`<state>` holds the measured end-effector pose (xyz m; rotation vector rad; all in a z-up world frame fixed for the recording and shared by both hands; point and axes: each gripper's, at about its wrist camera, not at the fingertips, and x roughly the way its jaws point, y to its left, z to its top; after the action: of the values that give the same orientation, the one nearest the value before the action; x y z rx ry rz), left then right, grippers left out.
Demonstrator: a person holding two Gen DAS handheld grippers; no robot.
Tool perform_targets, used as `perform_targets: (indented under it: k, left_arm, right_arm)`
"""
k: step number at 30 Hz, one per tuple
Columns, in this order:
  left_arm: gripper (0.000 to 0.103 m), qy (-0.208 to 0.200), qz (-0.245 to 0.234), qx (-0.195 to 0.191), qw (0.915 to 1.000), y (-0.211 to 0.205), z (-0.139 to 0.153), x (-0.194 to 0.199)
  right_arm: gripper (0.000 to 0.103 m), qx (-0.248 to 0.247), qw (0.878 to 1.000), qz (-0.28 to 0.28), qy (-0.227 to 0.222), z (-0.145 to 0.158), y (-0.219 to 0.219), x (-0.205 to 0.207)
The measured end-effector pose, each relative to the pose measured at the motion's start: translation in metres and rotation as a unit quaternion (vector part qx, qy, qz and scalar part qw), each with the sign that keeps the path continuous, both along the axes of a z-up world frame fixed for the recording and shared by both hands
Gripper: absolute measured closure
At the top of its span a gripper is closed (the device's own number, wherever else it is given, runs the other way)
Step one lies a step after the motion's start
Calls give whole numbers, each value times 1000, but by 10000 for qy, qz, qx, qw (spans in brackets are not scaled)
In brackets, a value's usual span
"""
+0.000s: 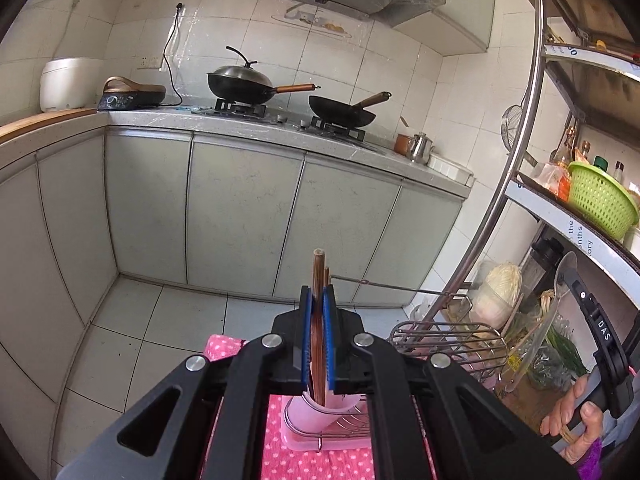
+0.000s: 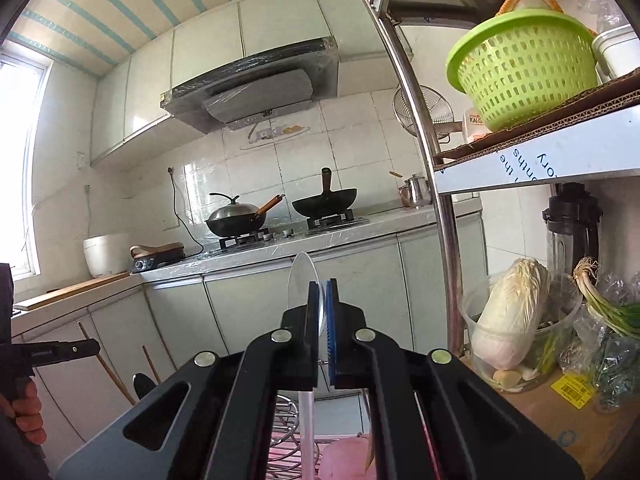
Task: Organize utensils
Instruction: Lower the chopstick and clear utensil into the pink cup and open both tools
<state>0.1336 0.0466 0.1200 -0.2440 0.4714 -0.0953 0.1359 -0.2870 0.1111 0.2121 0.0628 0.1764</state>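
My left gripper point(image 1: 319, 294) is shut on a pair of brown wooden chopsticks point(image 1: 319, 268). Their upper ends stick out above the blue pads and their lower ends reach into a pink cup point(image 1: 320, 406) right below. The cup stands on a pink tray with a wire frame, on a pink dotted cloth point(image 1: 316, 460). My right gripper point(image 2: 322, 286) is shut on a clear plastic spoon point(image 2: 301, 280), bowl up, handle hanging down. In the left wrist view that spoon point(image 1: 562, 284) shows at the right, held beside the shelf. The pink cup point(image 2: 344, 456) lies low in the right wrist view.
A steel shelf post point(image 2: 436, 184) rises close on the right; its shelves hold a green basket point(image 2: 520, 76), a cabbage point(image 2: 508, 316) and spring onions. A wire dish rack point(image 1: 444, 340) sits right of the cup. Two woks stand on the stove point(image 1: 280, 114) across the tiled floor.
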Motion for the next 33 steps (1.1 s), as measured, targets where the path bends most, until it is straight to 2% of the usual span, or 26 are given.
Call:
perform_targets:
  k: [13, 27, 33]
  left_arm:
    - [98, 151, -68, -30, 9999, -7, -25, 12]
    - [98, 363, -10, -159, 9992, -9, -47, 10]
    - [95, 388, 45, -4, 9992, -13, -52, 4]
  right_arm:
    - [99, -573, 9978, -268, -206, -38, 12, 21]
    - [99, -363, 9982, 32, 475, -70, 10, 4]
    - [99, -381, 9963, 95, 769, -84, 12, -4]
